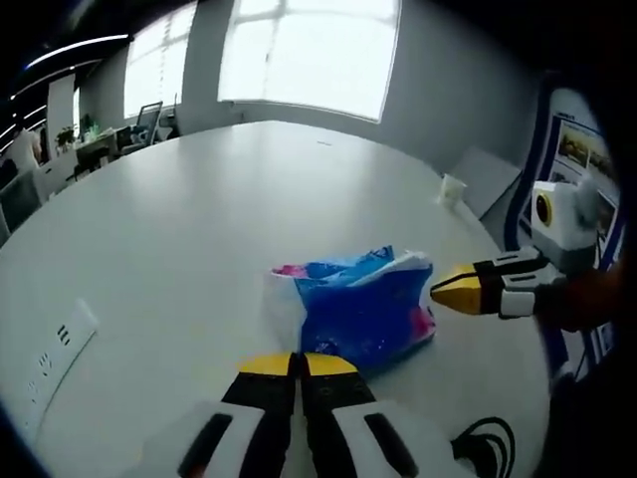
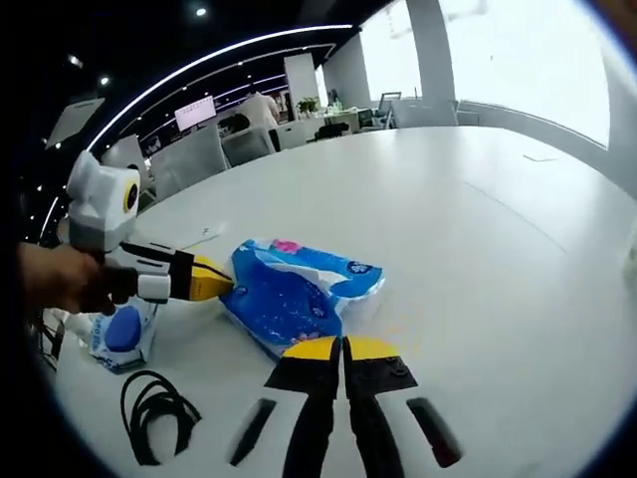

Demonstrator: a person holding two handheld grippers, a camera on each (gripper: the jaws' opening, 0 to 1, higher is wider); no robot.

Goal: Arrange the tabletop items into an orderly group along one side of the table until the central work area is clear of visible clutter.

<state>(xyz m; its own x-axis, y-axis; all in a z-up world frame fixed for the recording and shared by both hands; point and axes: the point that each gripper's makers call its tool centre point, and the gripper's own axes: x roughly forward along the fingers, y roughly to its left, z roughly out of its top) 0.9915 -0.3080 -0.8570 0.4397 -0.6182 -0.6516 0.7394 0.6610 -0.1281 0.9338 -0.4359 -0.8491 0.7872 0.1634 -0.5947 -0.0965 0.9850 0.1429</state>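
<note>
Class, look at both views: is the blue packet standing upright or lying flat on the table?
Lying flat. The blue packet rests on its broad side on the white table, crumpled, its wide face up in both views.

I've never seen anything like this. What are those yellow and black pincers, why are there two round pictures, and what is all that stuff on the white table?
There is no robot here. A person holds a two-jaw gripper in each hand, and a small fisheye camera rides on each one, which is why the pictures are round.

In the left gripper view, the left gripper rises from the bottom, its yellow tips together and holding nothing. The right gripper comes in from the right side. The right gripper view is the reverse: its own tips are at the bottom, also together and empty, and the left gripper enters from the left, with the person's hand around it.

On the white table lies a blue plastic packet, between the two grippers. Nearby are a smaller blue and white packet, a coiled black cable and, far off, a paper cup.
</note>
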